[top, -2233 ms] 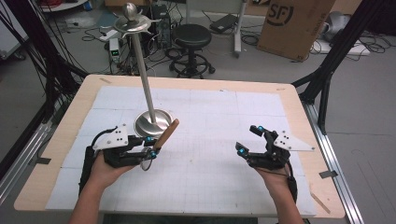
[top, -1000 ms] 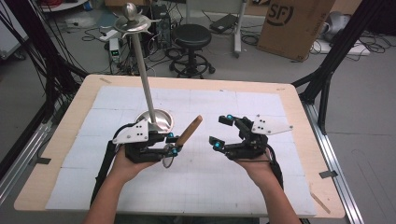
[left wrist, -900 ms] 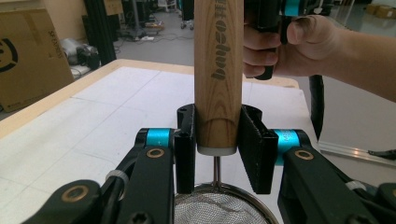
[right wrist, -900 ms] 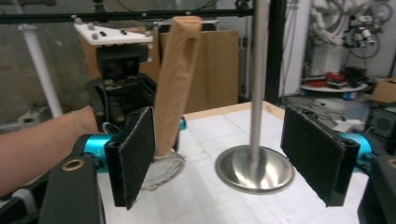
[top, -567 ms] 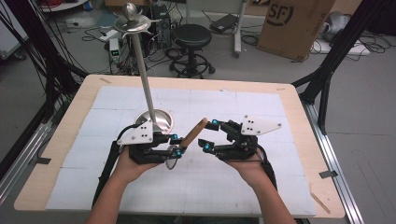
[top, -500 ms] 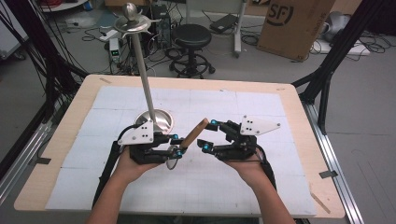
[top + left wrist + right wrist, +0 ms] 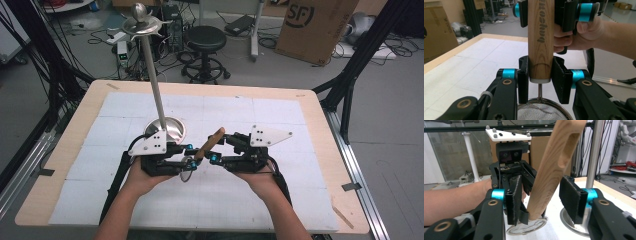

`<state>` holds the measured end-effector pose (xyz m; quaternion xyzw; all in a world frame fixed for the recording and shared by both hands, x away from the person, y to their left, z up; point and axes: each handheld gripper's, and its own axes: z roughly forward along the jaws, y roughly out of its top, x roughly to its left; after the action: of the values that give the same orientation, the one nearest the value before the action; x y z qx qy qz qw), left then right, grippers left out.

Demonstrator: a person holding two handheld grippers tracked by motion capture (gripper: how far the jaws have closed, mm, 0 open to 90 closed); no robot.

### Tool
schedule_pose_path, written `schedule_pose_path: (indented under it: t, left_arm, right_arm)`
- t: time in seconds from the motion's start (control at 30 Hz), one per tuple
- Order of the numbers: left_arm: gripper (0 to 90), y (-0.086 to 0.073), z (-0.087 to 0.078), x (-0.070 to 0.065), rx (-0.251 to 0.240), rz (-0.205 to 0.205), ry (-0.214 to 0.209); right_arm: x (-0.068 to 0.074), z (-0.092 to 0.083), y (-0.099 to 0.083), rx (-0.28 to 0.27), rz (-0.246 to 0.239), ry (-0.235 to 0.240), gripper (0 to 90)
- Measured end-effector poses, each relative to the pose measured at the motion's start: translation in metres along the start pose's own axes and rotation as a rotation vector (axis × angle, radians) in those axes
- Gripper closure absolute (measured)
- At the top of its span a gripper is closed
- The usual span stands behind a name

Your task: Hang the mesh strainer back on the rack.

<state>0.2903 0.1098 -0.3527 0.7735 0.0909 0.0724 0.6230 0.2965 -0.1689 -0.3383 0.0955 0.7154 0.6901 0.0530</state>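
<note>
Strainer (image 7: 189,169), probably light with a stiff wooden handle (image 7: 540,40) best gripped mid-length, is held clamped above the table (image 7: 280,107) by the left gripper (image 7: 189,151), while the right gripper (image 7: 220,150) has been closing around the handle's upper part, gap left.

Strainer (image 7: 189,169) with wooden handle (image 7: 210,143) between left gripper (image 7: 187,152) and right gripper (image 7: 220,150) at table (image 7: 320,150) centre, stand's base (image 7: 167,129) just behind left gripper, stool (image 7: 205,42) and cardboard box (image 7: 315,27) beyond table
</note>
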Motion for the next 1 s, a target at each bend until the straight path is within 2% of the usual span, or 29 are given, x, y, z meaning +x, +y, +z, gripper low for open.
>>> schedule_pose_path:
  t: [0.13,0.47,0.57,0.67,0.87,1.0]
  left_arm:
    - [68.8,0.0004,0.0009,-0.0015,-0.012,0.009,-0.012]
    - [68.8,0.0,0.0031,-0.0028,-0.007,0.019,-0.01]
    - [68.6,0.0002,0.0031,-0.0026,-0.002,0.025,-0.001]
    - [67.6,-0.0005,0.0037,-0.0026,0.019,0.024,0.003]
    - [54.6,-0.0006,0.0009,-0.001,0.043,0.001,0.042]
    - [50.8,-0.0022,-0.0056,0.0019,0.049,-0.011,0.075]
  right_arm:
    - [0.0003,-0.0008,0.0006,-0.015,0.01,0.012,65.6]
    - [-0.0007,-0.0013,0.0002,-0.01,0.045,0.037,68.6]
    - [-0.0021,-0.0017,-0.0004,-0.017,0.07,0.035,68.8]
    - [-0.0016,0.0,-0.0009,-0.004,0.059,0.027,68.9]
    - [-0.0026,-0.0016,-0.0001,0.001,0.053,0.009,69.8]
    - [-0.0041,-0.0041,0.0002,0.007,0.06,-0.006,70.1]
